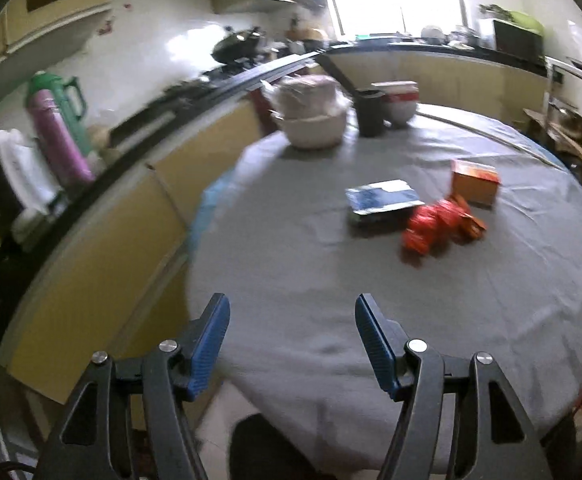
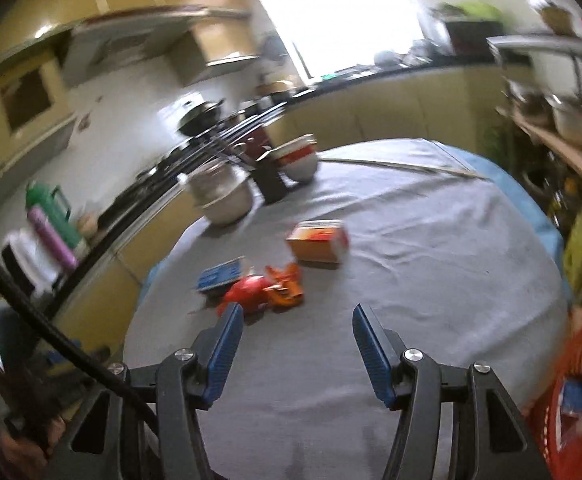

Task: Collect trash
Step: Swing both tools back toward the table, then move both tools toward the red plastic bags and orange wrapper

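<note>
Both views look across a round table [image 1: 371, 280] under a grey cloth, blurred by motion. The left gripper [image 1: 291, 320] hangs over the table's near edge with its blue-padded jaws apart and nothing between them. The right gripper [image 2: 297, 328] is likewise parted and empty, above bare cloth. The trash lies in a loose cluster near the middle of the table: in the left view a blue flat packet [image 1: 385, 198] at about 1 o'clock from the gripper, a crumpled red wrapper [image 1: 437, 226] just beside it, and an orange box [image 1: 475, 180] behind the wrapper. In the right view the wrapper sits at 11 o'clock, close ahead of the left finger. At the table's far edge, toward 12 o'clock, stand stacked white bowls [image 1: 313, 114], a dark cup [image 1: 369, 114] and a red-banded bowl [image 1: 399, 102]. A red basket [image 2: 571, 392] shows at 3 o'clock in the right view.
</note>
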